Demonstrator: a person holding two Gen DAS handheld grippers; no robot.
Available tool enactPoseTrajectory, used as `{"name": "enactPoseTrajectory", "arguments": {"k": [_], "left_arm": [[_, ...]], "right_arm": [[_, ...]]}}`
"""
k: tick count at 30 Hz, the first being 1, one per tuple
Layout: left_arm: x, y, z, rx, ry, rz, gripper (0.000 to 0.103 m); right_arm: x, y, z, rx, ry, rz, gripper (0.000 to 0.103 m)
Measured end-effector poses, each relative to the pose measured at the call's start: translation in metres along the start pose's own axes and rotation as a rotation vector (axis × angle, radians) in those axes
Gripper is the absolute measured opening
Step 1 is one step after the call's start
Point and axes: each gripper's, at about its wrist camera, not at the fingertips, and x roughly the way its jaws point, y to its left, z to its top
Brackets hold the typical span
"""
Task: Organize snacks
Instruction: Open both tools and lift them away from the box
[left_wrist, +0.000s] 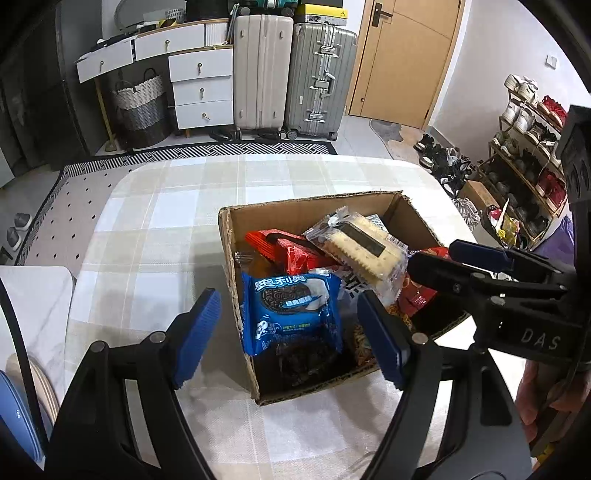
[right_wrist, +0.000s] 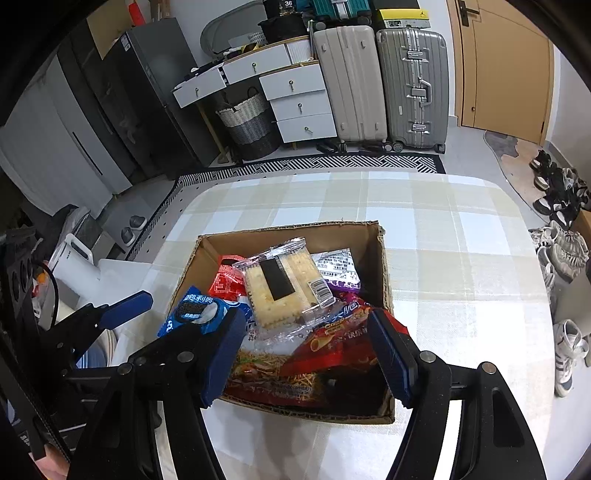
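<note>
Lying in the cardboard box (left_wrist: 236, 280), Oreo packet (left_wrist: 291, 314) between open left hand-held gripper (left_wrist: 288, 332).

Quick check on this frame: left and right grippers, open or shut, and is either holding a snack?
Left gripper: open, holding nothing; the blue Oreo pack lies in the box below it.
Right gripper: open, empty above the box.

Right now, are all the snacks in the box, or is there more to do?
Nearly done, it seems: the Oreo pack, cracker pack and red packets all sit in the cardboard box. Both the left gripper and right gripper are open and empty. No loose snacks show on the table.
</note>
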Motion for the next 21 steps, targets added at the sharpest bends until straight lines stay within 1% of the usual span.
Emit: {"name": "enactPoseTrajectory", "arguments": {"k": [4, 9, 13, 15, 16, 21], "left_arm": [[-0.006, -0.002, -0.004, 0.001, -0.012, 0.014, 0.079], [-0.014, -0.004, -0.007, -0.006, -0.013, 0.022, 0.079], [-0.026, -0.004, -0.007, -0.014, -0.027, 0.029, 0.079], [-0.032, -0.004, -0.006, -0.012, -0.033, 0.034, 0.079], [-0.036, -0.005, -0.006, -0.011, -0.038, 0.037, 0.08], [-0.051, -0.009, -0.007, -0.007, -0.054, 0.046, 0.08]], "right_arm": [[-0.005, -0.001, -0.004, -0.004, -0.009, 0.002, 0.07], [-0.012, -0.003, -0.008, 0.004, -0.01, 0.008, 0.07], [-0.023, -0.001, -0.011, -0.002, -0.029, 0.011, 0.07], [-0.028, 0.001, -0.011, -0.002, -0.04, 0.012, 0.075], [-0.031, 0.002, -0.011, -0.002, -0.047, 0.011, 0.08], [-0.043, 0.005, -0.012, -0.007, -0.07, 0.016, 0.081]]}}
